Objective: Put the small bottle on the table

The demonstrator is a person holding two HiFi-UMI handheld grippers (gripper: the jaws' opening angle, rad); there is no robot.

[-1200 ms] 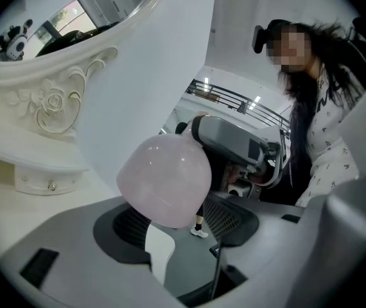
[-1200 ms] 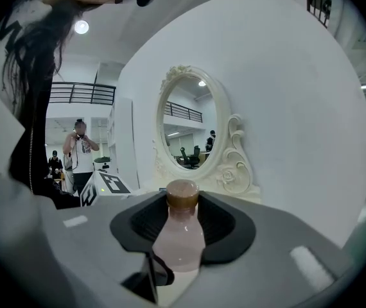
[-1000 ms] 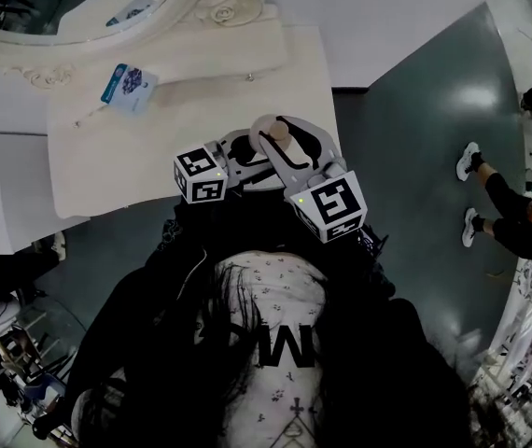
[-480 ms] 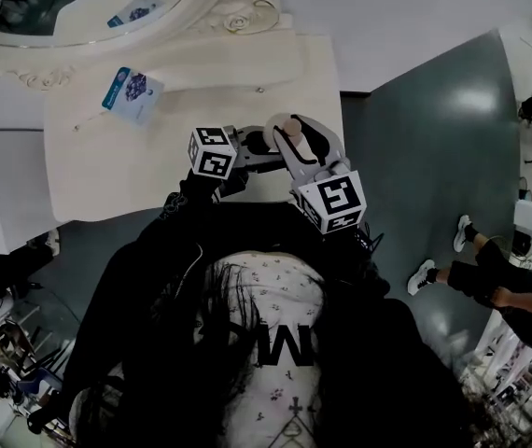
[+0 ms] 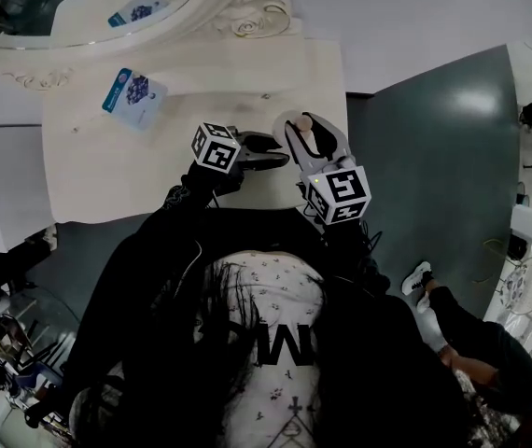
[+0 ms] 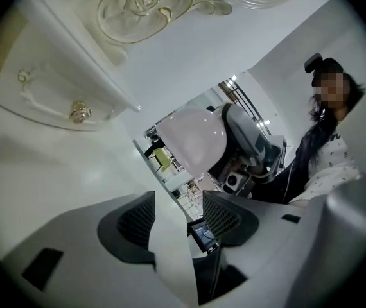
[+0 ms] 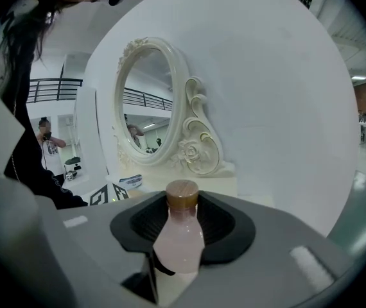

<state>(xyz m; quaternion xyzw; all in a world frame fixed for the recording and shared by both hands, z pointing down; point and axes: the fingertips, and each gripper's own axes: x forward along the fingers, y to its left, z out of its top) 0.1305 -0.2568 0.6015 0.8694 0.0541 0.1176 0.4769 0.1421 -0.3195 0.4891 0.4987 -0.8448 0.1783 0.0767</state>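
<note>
**The small bottle [image 7: 179, 239] hangs upright over the near right part of the tabletop [image 5: 117, 171], not yet set down.**
The right claw [image 7: 182, 226] is clenched on the bottle's pink body with the cap up, so it can probably land on its base. Just to the left, the left claw [image 6: 178, 220] is released and grasps nothing; it seems only to wait. Farther away are a blue card [image 5: 133, 90] and the mirror [image 7: 146, 111].
</note>
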